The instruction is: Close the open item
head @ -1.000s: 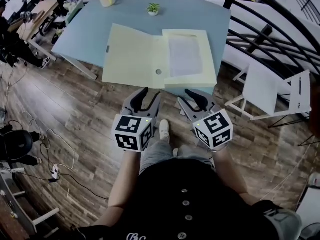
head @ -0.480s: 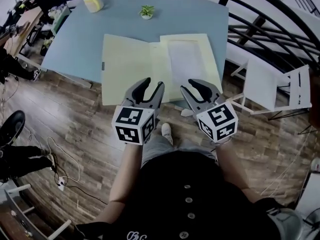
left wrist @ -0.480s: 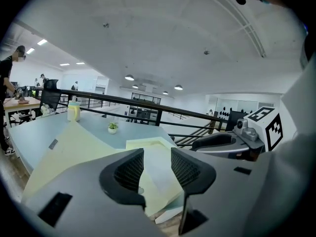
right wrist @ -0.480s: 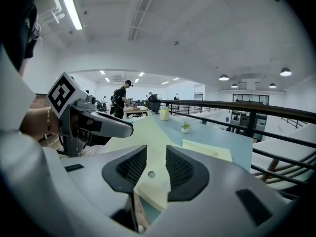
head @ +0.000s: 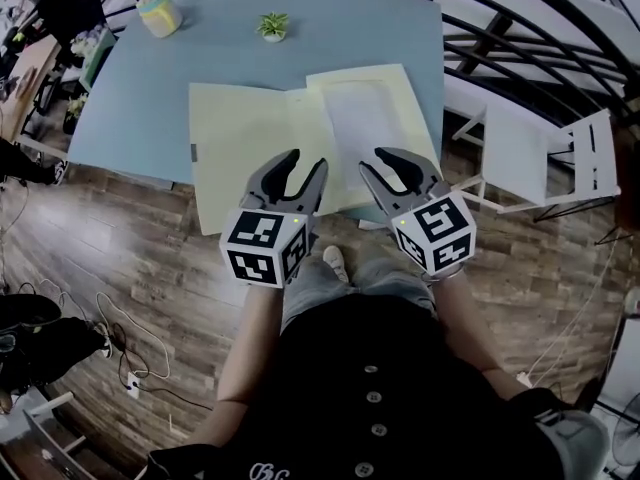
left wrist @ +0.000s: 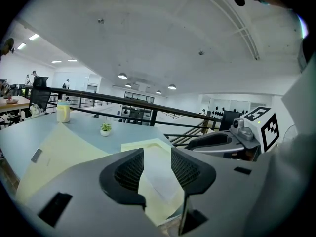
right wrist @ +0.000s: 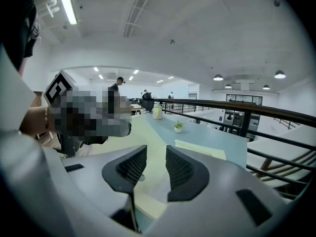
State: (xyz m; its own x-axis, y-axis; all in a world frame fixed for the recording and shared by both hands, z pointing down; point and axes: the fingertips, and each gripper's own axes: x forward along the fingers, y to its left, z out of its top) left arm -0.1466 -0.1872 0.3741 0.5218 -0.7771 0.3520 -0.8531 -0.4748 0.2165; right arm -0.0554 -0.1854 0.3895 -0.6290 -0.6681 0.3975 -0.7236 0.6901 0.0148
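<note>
In the head view the near edge of the open box file (head: 240, 138) was covered by the two grippers, and the person's dark shirt (head: 370, 388) filled the bottom of the frame. The file lay flat on a blue bench (head: 130, 98), with its lid spread to the left and its tray, holding a white sheet (head: 362, 123), to the right. A small potted plant (head: 271, 25) and a pale cup (head: 158, 13) stood well apart from it at the far side. Wooden floor (head: 130, 238), a white chair (head: 560, 168) and a black railing (head: 500, 38) surrounded the bench. The left gripper (head: 305, 162) hovered over the lid's near edge and the right gripper (head: 375, 161) over the tray's near edge. In the left gripper view its jaws stood apart with nothing between them, and only the file showed through the gap. Whether they touched it could not be told. In the right gripper view the jaws were likewise apart and empty above the file, with a large open hall beyond.
</note>
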